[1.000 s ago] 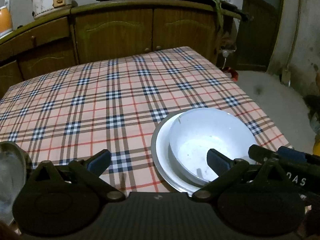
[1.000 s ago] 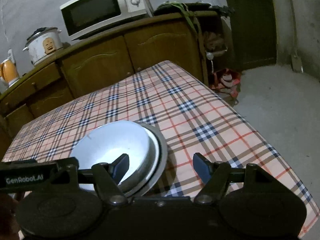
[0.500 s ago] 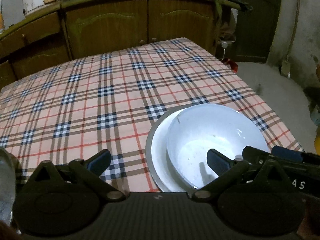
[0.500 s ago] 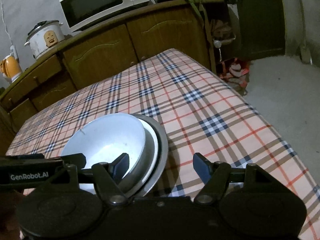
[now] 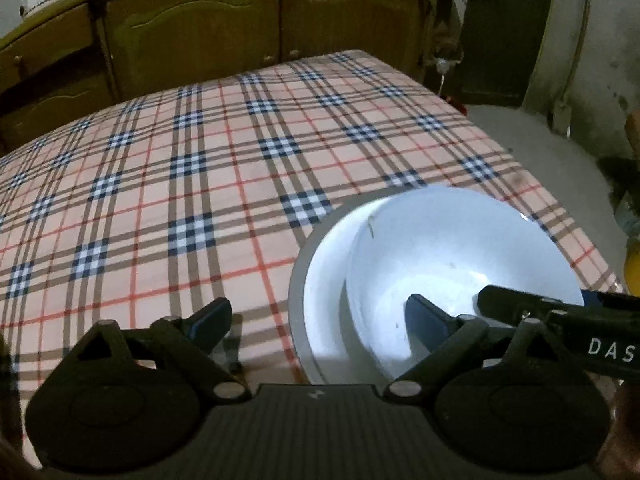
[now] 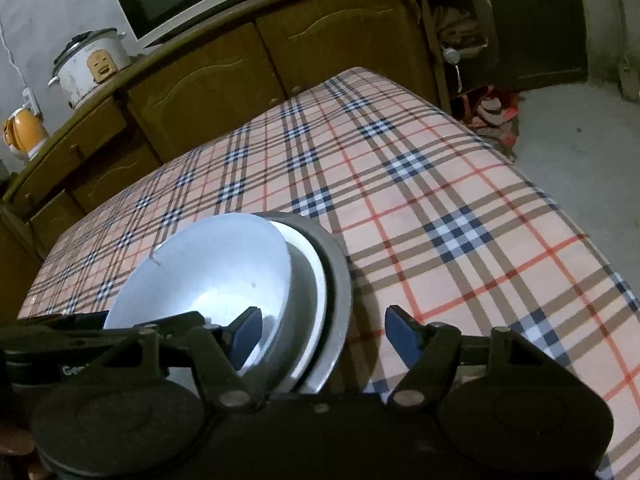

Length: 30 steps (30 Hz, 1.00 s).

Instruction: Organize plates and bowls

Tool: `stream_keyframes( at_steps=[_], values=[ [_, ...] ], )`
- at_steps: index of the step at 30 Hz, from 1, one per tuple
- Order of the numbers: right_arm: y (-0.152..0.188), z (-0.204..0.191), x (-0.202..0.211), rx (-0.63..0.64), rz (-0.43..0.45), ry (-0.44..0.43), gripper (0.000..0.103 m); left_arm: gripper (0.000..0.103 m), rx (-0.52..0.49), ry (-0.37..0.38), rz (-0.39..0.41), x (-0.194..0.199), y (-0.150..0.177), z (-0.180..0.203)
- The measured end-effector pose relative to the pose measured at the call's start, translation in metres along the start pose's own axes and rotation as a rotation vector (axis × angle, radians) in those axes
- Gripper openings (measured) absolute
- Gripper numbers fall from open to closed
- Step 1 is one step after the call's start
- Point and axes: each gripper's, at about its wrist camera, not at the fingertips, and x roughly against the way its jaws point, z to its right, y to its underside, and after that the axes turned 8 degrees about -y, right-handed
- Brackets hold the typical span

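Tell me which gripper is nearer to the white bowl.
Too close to call. The left gripper and right gripper each straddle one side of the white bowl and the plate under it, one finger over the bowl, the other outside.

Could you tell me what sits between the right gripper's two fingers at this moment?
In the right wrist view, the near rim of the grey plate carrying the white bowl lies between the right gripper fingers, untouched.
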Motion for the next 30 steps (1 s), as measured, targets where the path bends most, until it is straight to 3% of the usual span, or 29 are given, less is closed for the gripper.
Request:
stream_keyframes(
  at_steps=[4,6,7,8,19,30],
  values=[
    [-0.004,0.013,-0.01,-0.105,-0.028,-0.092,0.072,0.091,0.047,0.099,-0.011,-0.011,-0.004,-0.006],
    [-0.005,0.015,-0.012,-0.132,-0.034,-0.146,0.057,0.084,0.062,0.147,-0.008,-0.013,-0.003,-0.007],
    [-0.005,0.015,-0.013,-0.143,-0.037,-0.169,0.055,0.076,0.061,0.159,0.001,-0.012,-0.002,-0.005],
    [-0.005,0.013,-0.013,-0.133,-0.034,-0.163,0.055,0.068,0.043,0.173,0.018,-0.009,-0.002,-0.002],
    [-0.003,0.012,-0.006,-0.124,-0.019,-0.13,0.053,0.064,0.042,0.152,0.045,-0.003,0.001,0.005],
    [-0.009,0.012,0.029,-0.124,0.061,-0.118,0.053,0.064,0.03,0.174,0.1,0.022,-0.006,0.018]
  ],
)
